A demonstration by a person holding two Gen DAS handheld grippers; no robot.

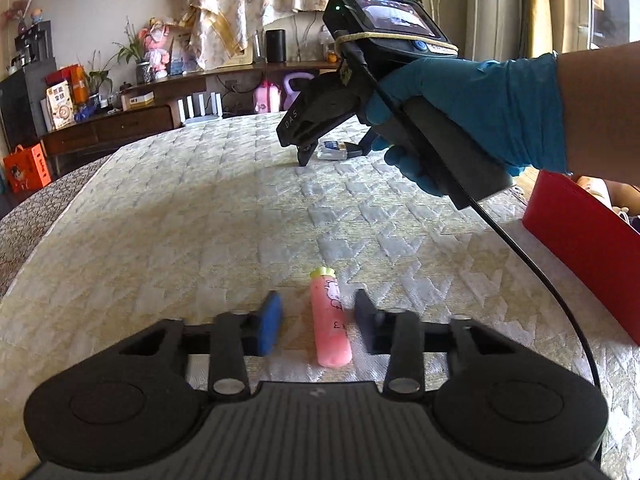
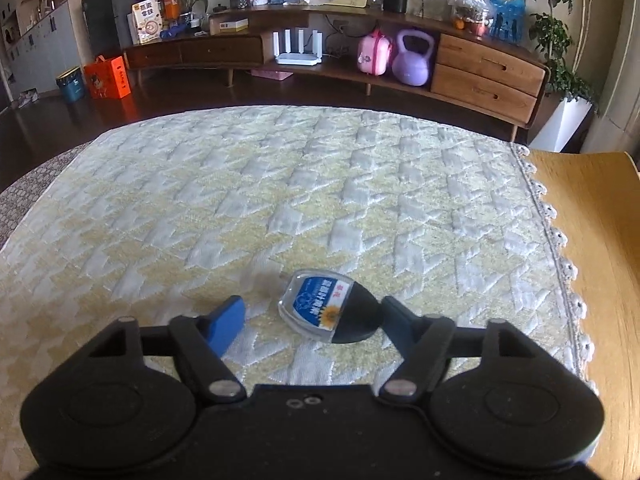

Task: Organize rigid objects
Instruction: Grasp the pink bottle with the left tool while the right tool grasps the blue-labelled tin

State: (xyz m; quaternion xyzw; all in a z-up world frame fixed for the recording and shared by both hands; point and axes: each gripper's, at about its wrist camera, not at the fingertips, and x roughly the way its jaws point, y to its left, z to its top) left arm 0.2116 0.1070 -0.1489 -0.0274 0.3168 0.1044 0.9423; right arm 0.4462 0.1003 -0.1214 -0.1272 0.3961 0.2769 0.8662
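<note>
Left gripper [image 1: 316, 322] is low over the quilted cream-and-yellow bedspread [image 1: 180, 208], and the pink plastic tube with a yellow-green cap and a cartoon print [image 1: 330, 320] lies flat between its jaws. The blue pad [image 1: 270, 324] on one side stands clear of the tube, with cloth showing in between; the dark finger [image 1: 366, 320] on the other side sits just beside it, and whether it touches I cannot tell. So the jaws are parted around the tube, not clamping it.

Further across the bed, a hand in a teal glove [image 1: 472, 120] holds the right gripper [image 2: 312, 320] tilted down to the cloth. From its own camera, a small clear plastic case with a blue sunflower label and a black rounded end [image 2: 328, 308] lies on the bedspread between spread jaws. The black end is right against the dark finger [image 2: 400, 320]; the blue pad [image 2: 226, 324] is well apart from the case.

A red box [image 1: 580, 240] sits at the bed's edge, near the gloved hand.
</note>
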